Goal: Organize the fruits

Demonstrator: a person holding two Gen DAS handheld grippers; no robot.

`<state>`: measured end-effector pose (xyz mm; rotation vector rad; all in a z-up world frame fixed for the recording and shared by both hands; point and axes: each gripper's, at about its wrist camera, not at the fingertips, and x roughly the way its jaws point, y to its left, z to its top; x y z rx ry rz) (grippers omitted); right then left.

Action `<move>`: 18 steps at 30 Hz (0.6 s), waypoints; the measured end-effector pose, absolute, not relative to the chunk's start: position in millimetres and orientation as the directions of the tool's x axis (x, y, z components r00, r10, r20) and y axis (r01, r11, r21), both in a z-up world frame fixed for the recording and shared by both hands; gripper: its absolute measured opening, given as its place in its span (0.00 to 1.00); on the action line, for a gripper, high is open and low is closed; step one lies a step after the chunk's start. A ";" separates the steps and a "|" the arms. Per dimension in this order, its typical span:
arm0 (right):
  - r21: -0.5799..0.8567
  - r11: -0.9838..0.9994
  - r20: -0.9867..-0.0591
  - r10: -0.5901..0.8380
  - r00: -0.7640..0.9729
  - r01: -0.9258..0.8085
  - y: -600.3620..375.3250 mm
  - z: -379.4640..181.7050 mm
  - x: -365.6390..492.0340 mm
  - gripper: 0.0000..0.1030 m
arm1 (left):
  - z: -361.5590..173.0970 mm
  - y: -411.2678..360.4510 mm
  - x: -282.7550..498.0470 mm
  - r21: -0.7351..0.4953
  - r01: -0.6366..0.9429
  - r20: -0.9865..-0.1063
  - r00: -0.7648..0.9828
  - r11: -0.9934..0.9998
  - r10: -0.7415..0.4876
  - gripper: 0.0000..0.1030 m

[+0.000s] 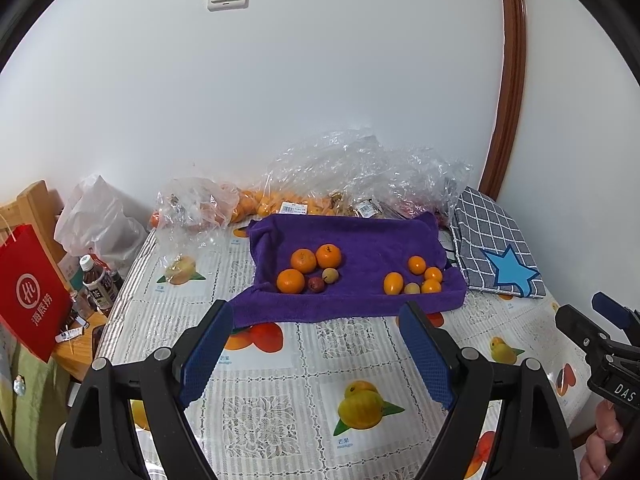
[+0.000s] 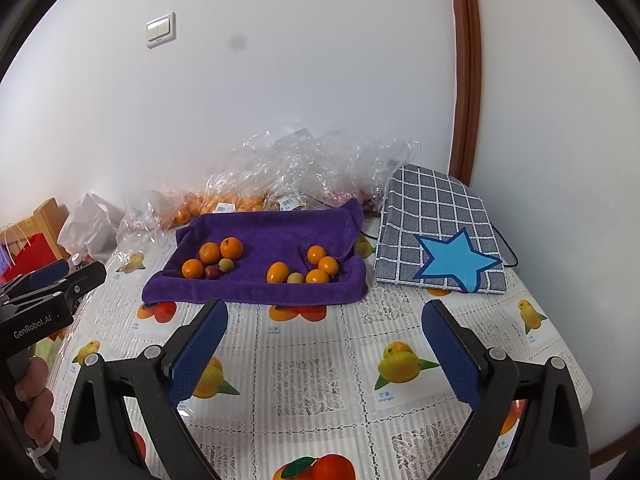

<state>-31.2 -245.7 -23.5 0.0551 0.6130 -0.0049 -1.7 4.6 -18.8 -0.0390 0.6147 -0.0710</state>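
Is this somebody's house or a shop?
Probably a home: a table with a fruit-print tablecloth, a wall light switch, and shopping bags of fruit behind a purple towel.

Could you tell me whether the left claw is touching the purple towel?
Apart. In the right wrist view the left claw hangs well left of the purple towel, with patterned tablecloth showing between them.

Left hand-held gripper (image 1: 316,320) and right hand-held gripper (image 2: 324,320) gape wide.
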 end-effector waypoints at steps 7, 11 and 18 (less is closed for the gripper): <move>0.053 0.998 -0.573 0.015 0.820 0.019 -246.1 -22.3 -31.3 0.94 | -18.0 4.4 -1.8 -0.059 0.054 -0.575 0.814 0.997 -0.079 0.82; 0.053 0.998 -0.573 0.017 0.819 0.016 -246.1 -22.0 -31.4 0.94 | -17.8 4.2 -2.1 -0.059 0.054 -0.575 0.815 0.997 -0.078 0.82; 0.047 0.999 -0.569 0.011 0.822 0.020 -245.8 -20.6 -32.5 0.94 | -17.2 4.4 -2.9 -0.062 0.055 -0.574 0.815 0.997 -0.081 0.82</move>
